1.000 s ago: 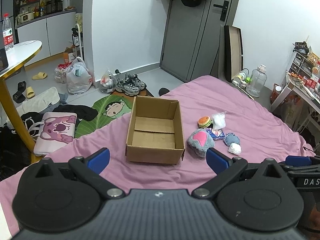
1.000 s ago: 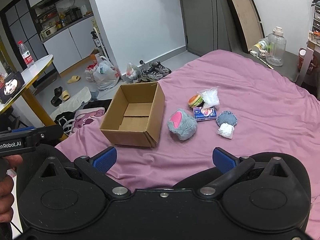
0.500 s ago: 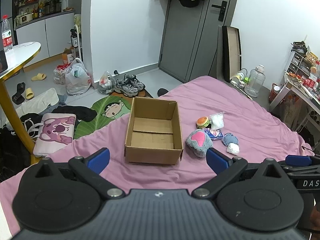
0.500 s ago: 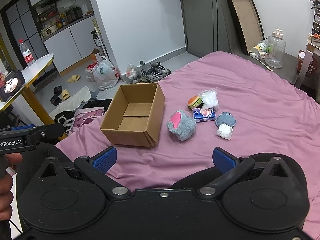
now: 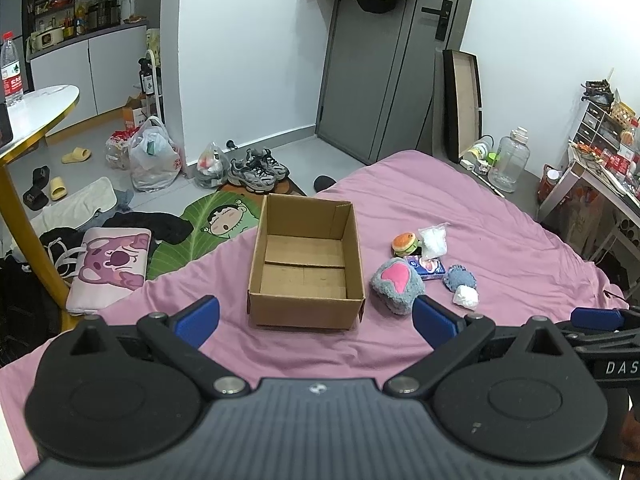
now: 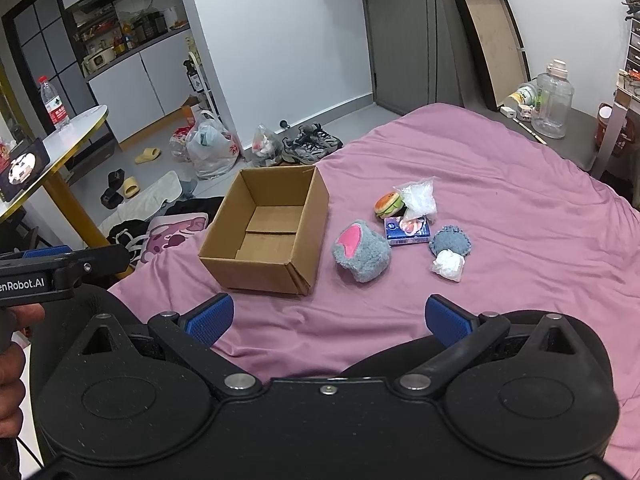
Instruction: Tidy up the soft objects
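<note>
So far nothing had been put away: the cardboard box (image 5: 306, 268) sat empty on the pink bedspread (image 5: 500, 240), straight ahead of the left gripper (image 5: 316, 318), whose fingers stood wide apart and held nothing. The right gripper (image 6: 329, 316) was likewise spread and empty, with the box ahead of its left finger.

All the soft things lay in one cluster beyond and just inside the right gripper's right finger. The grey plush with a pink patch (image 6: 361, 250) lay nearest, just beside the box. Behind it were a burger-shaped toy (image 6: 387, 204), a clear plastic bag (image 6: 419, 198), a small blue packet (image 6: 407, 230), a blue fuzzy pad (image 6: 450, 242) and a white wad (image 6: 449, 265) touching that pad. By my reckoning the whole sorting job remained, starting with a first pick.

What the clear bag held was hard to make out, and so was the print on the packet. In the left view, the right gripper showed only as a sliver at the frame's edge.
</note>
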Tool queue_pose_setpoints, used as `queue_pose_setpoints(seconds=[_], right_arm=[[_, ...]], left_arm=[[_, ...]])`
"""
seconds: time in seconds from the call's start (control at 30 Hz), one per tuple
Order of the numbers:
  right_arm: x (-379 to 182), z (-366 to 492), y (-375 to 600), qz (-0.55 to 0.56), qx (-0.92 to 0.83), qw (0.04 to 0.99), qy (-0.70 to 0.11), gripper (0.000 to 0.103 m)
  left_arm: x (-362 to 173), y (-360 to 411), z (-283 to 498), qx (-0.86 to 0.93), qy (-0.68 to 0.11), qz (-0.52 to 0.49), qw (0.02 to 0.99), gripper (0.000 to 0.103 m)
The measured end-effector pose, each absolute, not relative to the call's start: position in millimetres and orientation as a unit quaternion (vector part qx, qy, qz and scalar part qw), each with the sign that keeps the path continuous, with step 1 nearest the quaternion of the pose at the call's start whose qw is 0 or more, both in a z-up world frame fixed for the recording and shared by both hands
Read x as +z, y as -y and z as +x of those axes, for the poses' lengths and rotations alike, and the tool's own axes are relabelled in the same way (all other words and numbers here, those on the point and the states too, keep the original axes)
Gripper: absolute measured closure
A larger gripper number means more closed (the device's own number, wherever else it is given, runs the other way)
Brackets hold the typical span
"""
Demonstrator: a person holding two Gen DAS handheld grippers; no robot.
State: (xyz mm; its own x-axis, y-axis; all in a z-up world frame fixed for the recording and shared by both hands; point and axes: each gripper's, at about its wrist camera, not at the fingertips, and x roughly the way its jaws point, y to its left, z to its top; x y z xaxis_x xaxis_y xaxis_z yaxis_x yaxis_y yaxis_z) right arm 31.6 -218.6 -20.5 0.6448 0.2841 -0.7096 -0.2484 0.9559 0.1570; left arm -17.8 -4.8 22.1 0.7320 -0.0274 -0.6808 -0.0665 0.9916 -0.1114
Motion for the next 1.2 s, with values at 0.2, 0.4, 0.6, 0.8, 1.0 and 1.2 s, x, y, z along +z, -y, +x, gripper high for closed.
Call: queue_pose_setpoints(seconds=[0.2, 0.4, 0.6, 0.8, 1.0, 1.2], right_arm=[[-21, 34, 219, 0.024, 0.146, 0.906, -0.397, 0.0], [-27, 45, 223, 0.02, 0.148, 0.904, -0.4, 0.0], [-36, 57, 239, 0.042, 0.155, 0.903, -0.399, 0.0], [-48, 73, 256, 0.06, 0.147, 0.903, -0.399, 0.0], [-59, 92, 268, 0.079, 0.154, 0.901, -0.397, 0.002], [-74, 113, 280, 0.097, 0.161, 0.894, -0.407, 0.013]], left_arm=[[18, 7, -14, 0.01, -0.363, -0.063, 0.93, 0.001], [14, 11, -5, 0.01, -0.367, -0.063, 0.928, 0.001], [7, 22, 5, 0.012, -0.367, -0.06, 0.928, 0.001], [-6, 34, 24, 0.007, -0.378, -0.063, 0.924, 0.001], [-17, 44, 43, 0.006, -0.385, -0.067, 0.92, 0.002], [-27, 56, 63, 0.003, -0.393, -0.071, 0.917, 0.004]])
